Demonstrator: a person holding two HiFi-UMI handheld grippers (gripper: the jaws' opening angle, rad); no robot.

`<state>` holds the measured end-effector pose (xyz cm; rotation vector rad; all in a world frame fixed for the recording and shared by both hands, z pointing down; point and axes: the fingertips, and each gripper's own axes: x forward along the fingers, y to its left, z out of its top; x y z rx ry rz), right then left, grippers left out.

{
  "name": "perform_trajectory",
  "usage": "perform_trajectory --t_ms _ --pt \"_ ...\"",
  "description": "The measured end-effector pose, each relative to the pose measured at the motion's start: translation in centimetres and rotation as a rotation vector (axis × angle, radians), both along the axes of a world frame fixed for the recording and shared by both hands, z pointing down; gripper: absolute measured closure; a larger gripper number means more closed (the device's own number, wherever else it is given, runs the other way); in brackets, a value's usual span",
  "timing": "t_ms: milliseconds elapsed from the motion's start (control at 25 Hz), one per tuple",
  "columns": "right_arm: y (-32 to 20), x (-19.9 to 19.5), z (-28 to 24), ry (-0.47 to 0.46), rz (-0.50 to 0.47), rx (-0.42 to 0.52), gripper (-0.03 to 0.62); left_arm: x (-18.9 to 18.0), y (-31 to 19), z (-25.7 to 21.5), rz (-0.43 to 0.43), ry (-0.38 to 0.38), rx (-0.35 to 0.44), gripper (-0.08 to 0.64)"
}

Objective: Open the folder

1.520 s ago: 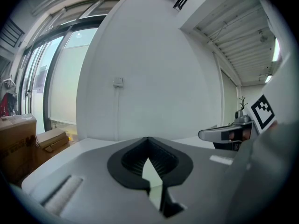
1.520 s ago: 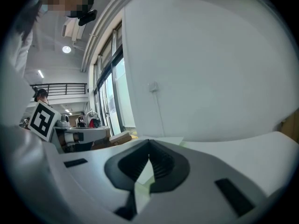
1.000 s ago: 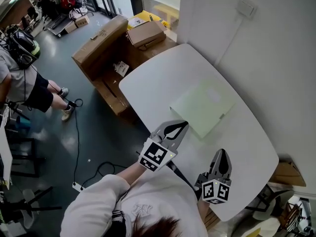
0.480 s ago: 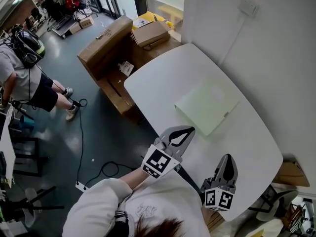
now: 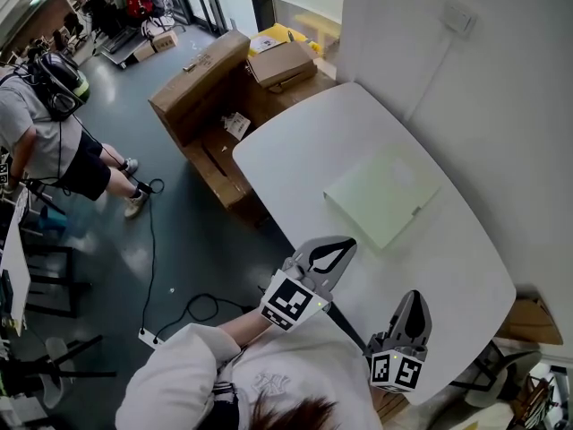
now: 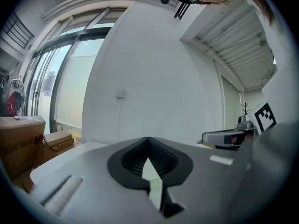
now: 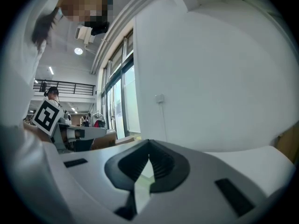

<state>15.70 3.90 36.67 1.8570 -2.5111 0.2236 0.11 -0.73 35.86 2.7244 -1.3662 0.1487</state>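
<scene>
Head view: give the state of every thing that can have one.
folder: closed, lying flat on the white table.
left hand-held gripper: shut, empty, clear of the folder.
right hand-held gripper: shut, empty, clear of the folder.
large cardboard box: closed, on the floor.

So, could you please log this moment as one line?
stage: pre-contact | folder: closed, flat on table | left gripper: shut, empty, short of folder | right gripper: shut, empty

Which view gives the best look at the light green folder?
The head view: the light green folder lies flat and closed on the white table, its whole outline visible. The left and right gripper views show at most a pale green sliver through the slit between their jaws.
</scene>
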Motion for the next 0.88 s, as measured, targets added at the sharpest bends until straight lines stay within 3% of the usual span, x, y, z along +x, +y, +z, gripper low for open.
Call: perform_trajectory --t_ms 880 --pt "0.0 -1.1 0.9 -0.001 -0.034 -0.027 0.586 0.8 1.3 1.2 0.014 0.019 -0.037 0.552"
